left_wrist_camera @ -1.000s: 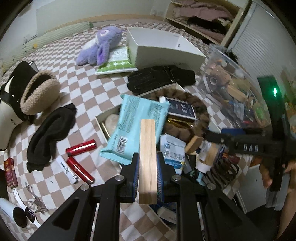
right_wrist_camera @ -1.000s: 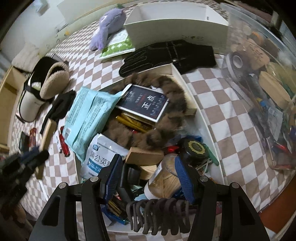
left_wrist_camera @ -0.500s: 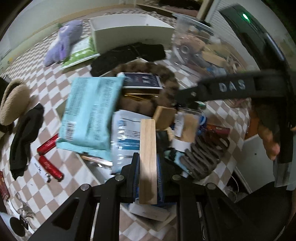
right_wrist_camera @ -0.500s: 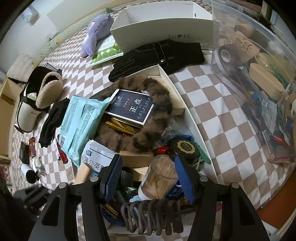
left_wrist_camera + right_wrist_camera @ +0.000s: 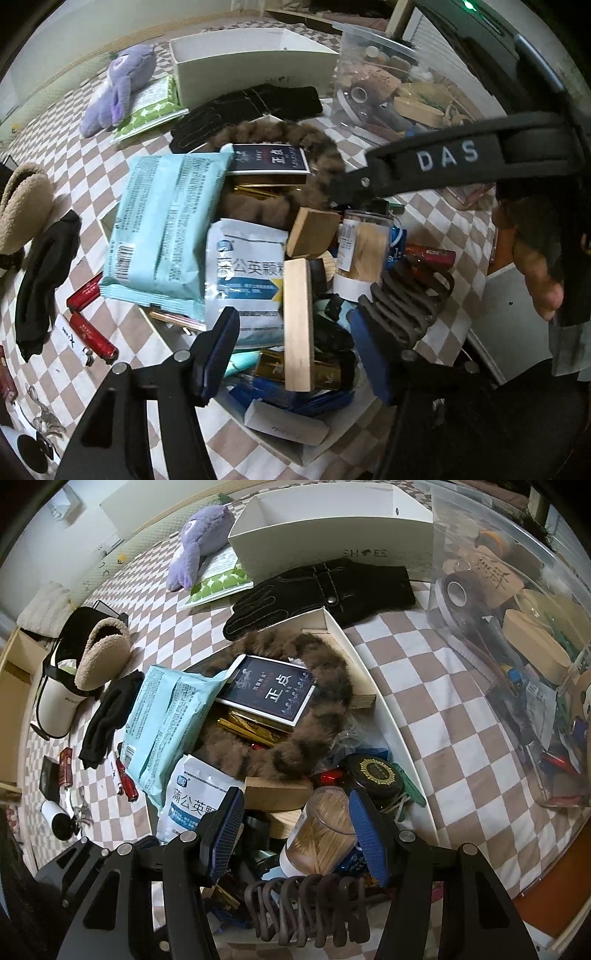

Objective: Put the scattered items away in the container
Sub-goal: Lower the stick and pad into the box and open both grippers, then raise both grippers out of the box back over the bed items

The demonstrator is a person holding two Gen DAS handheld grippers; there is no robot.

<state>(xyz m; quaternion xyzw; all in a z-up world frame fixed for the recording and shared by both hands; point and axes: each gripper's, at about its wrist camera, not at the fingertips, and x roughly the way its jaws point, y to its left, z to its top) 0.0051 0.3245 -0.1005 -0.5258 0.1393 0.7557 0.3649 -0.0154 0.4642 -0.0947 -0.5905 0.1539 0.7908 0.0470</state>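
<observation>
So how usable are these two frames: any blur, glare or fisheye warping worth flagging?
Left wrist view: dim indoor light, the pale blue wipes packet slightly motion-smeared, edges bent and darkened by the fisheye. Right wrist view: sharper, the dark blue book legible, soft reflections on the clear plastic storage bin, same barrel bend at the rim.

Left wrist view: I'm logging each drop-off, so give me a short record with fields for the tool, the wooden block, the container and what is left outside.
left tool: jaws have just been opening, pads clear of the block
wooden block: between the jaws, lying on the pile
container: white box, heaped full
left outside: red lighters, black sock, purple plush
right tool: open above the toothpick jar
</observation>
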